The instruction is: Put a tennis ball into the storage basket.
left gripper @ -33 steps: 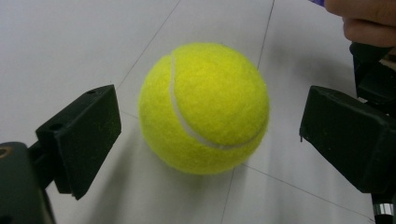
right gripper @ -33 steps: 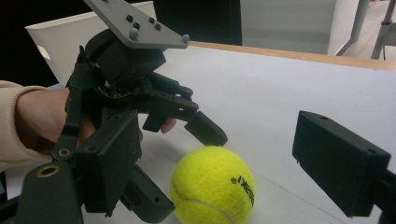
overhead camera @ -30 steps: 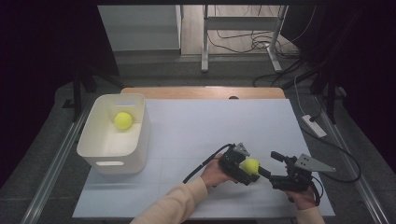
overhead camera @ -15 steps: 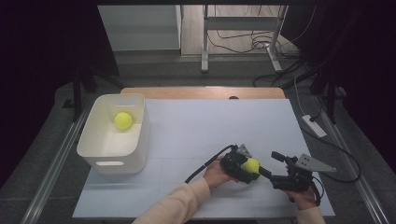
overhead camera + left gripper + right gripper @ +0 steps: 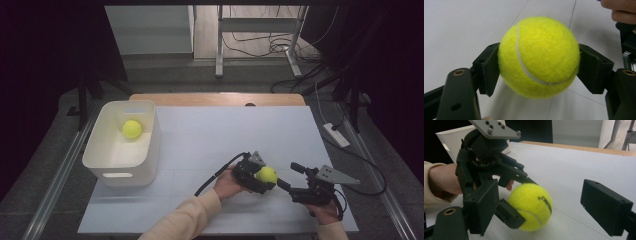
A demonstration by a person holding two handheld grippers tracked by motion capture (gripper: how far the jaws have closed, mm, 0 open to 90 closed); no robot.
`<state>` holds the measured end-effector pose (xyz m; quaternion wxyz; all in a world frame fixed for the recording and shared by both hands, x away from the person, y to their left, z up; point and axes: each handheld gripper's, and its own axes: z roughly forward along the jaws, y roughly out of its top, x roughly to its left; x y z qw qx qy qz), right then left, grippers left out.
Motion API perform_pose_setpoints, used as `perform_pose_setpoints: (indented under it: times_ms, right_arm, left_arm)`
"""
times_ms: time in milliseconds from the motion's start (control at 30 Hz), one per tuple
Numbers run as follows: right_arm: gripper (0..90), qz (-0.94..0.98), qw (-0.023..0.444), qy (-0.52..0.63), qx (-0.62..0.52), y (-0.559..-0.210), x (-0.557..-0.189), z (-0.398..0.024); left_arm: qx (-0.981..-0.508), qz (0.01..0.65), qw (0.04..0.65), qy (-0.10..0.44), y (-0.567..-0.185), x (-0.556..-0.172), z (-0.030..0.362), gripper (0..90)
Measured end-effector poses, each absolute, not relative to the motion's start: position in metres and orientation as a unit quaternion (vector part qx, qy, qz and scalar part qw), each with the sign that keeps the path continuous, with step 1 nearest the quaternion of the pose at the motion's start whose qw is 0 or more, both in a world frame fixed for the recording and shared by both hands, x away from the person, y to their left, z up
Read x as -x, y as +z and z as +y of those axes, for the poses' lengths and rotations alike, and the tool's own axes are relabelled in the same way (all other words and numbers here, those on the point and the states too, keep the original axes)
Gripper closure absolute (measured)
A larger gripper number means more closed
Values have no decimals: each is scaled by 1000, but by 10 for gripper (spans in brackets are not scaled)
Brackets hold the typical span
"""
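**Inspector A:** Left gripper: its two black jaws have just been closing and now press on opposite flanks of the fuzzy yellow tennis ball. The left gripper view shows both pads flat against the felt at about its widest part, a hold that, in my judgement, is chosen so the round ball cannot squirt out sideways.

**Inspector B:** Location of the ball?

**Inspector A:** Low over the pale grey table mat, near its front right area, just beside the right gripper. I cannot tell whether it touches the mat.

**Inspector B:** And the right gripper?

**Inspector A:** Jaws apart, nothing between the pads. In the right gripper view the ball sits ahead of the gap, clamped by the other tool. It appears parked close by, out of the lifting path.

**Inspector B:** Likely destination?

**Inspector A:** The white plastic bin at the mat's left, well apart from the ball. A second yellow tennis ball already lies inside, which suggests the held one belongs there too.
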<state>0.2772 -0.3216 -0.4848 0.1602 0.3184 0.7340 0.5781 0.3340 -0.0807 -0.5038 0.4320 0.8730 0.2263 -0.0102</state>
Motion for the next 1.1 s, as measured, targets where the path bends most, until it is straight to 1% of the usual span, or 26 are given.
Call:
perform_pose_setpoints:
  times_ms: [100, 200, 867, 1100]
  right_arm:
    - [155, 734, 161, 578, -318, -485, -277, -321]
    - [155, 735, 160, 577, -318, -485, -277, -321]
    - [155, 739, 160, 572, -319, -487, -277, -317]
    - [155, 742, 159, 568, -319, -488, -277, -315]
  left_arm:
    - [-870, 230, 435, -8, -501, -334, -74, 274]
    - [-868, 230, 439, 6, -498, -331, -66, 274]
    - [-857, 249, 450, 13, -489, -326, -28, 275]
    - [-852, 253, 457, 22, -479, -323, -12, 275]
